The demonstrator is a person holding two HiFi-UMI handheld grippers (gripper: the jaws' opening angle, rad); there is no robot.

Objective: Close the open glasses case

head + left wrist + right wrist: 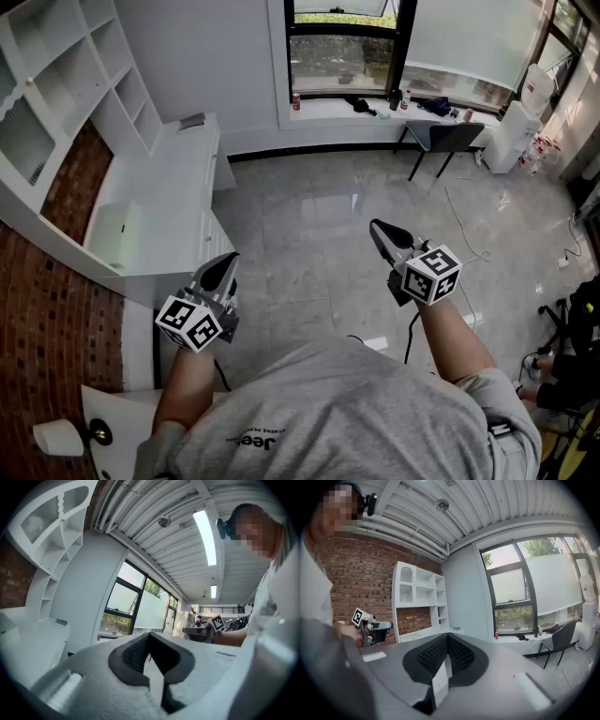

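Two tools: left gripper (226,265) at the lower left of the head view, right gripper (382,232) right of centre, well apart from each other.
Left jaws: closed tip to tip in the left gripper view, with nothing between them.
Right jaws: closed tip to tip in the right gripper view, gripping nothing.
Aim: both grippers point away from the person, toward the top of the head view.
Person: a grey shirt (347,412) fills the bottom of the head view, with a bare forearm behind each gripper.
Desk: a white desk (173,192) runs along the left of the head view, and its near end sits just beside the left gripper in the picture.
Shelves: a white shelf unit (56,84) stands at the upper left against a brick wall (42,319).
Glasses case: no view shows it clearly enough to pick out. A small grey object (192,121) lies on the far end of the desk, well apart from both grippers, and is too small to identify.
Floor: pale glossy tiles (309,216) fill the middle of the head view.
Window: a dark-framed window (342,47) sits at top centre, with small items on its sill.
Chair: a dark chair (448,139) stands at the upper right, below the sill.
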